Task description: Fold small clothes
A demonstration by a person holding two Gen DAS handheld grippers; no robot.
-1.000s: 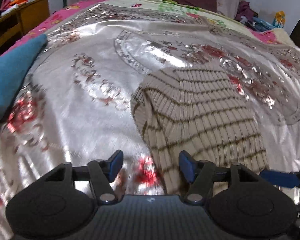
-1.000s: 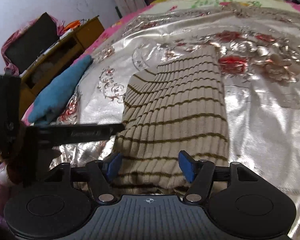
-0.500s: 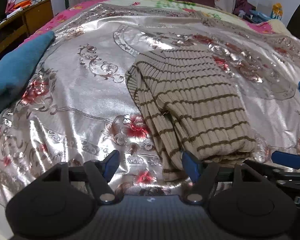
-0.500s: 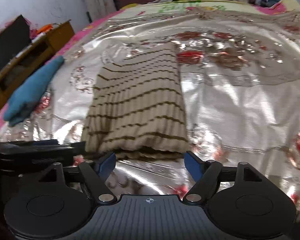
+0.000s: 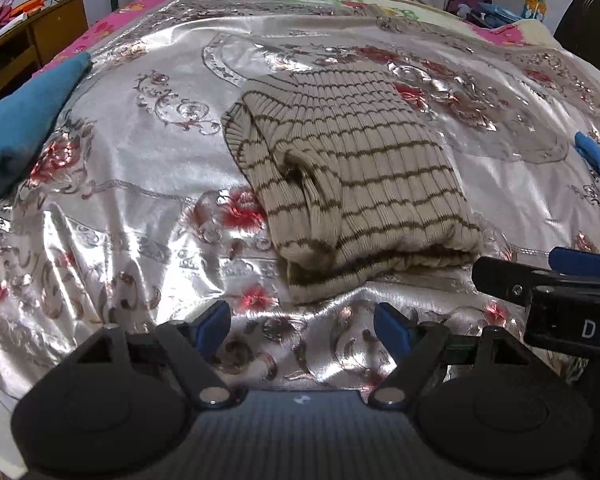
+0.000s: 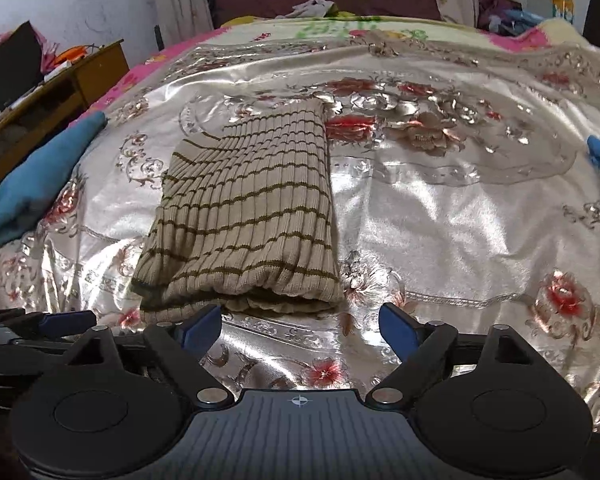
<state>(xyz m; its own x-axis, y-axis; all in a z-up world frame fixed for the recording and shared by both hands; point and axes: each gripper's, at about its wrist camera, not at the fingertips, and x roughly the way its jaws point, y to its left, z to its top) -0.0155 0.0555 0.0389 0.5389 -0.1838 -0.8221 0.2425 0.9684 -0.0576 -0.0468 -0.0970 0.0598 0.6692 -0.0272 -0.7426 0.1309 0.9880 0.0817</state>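
left wrist view shows the striped sweater (image 5: 352,184) folded on the satin bedspread (image 5: 112,216), just beyond both grippers. left gripper (image 5: 302,326) and right gripper (image 6: 300,326) are opening, empty. best to smooth its untidy near edge before stacking.

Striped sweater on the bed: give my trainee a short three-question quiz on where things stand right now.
1. True or false: the striped sweater lies folded on the shiny bedspread.
2. What is between the pads of the right claw? A) the sweater B) a blue cloth C) nothing
3. What colour is the cloth lying to the left of the sweater?

Key: 1 true; 2 C, its jaws are opening with only bedspread beyond them; 3 blue.
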